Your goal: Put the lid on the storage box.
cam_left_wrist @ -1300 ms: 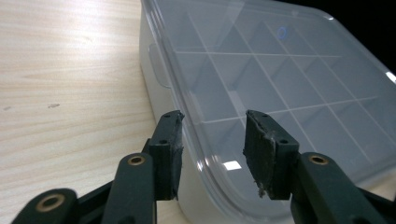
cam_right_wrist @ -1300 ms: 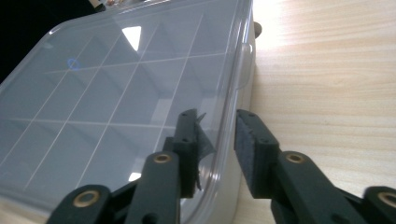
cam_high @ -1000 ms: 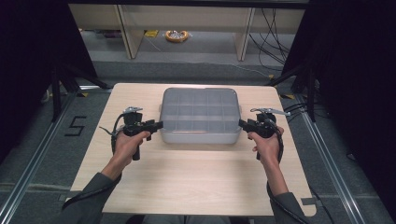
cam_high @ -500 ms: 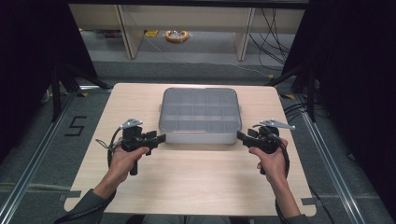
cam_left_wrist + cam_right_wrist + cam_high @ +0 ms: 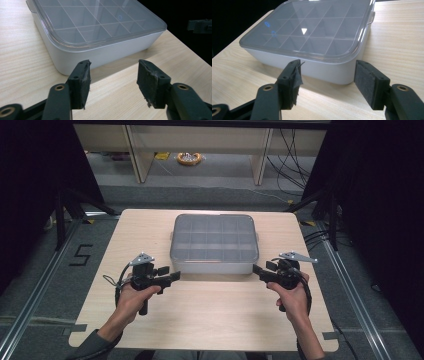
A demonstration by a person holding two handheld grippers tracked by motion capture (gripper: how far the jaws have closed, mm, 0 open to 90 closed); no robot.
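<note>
A white compartment box with a clear lid [image 5: 214, 244] lies shut in the middle of the wooden table [image 5: 210, 320]. My left gripper [image 5: 172, 277] hovers just off the box's near left corner [image 5: 67, 60], open and holding nothing [image 5: 112, 82]. My right gripper [image 5: 256, 270] is held off the near right corner [image 5: 342, 72], also open with nothing between its pads [image 5: 327, 82]. Both point inward toward the box's front wall. Through the lid I see several empty compartments [image 5: 312, 30].
Bare wood stretches in front of the box toward the near edge. Beyond the table stand shelf legs, cables on the floor [image 5: 290, 150] and a yellow ring-shaped object [image 5: 188, 158]. Black curtains flank both sides.
Both grippers have drawn back from the box's sides toward me and now sit at its near corners. The box has not moved.
</note>
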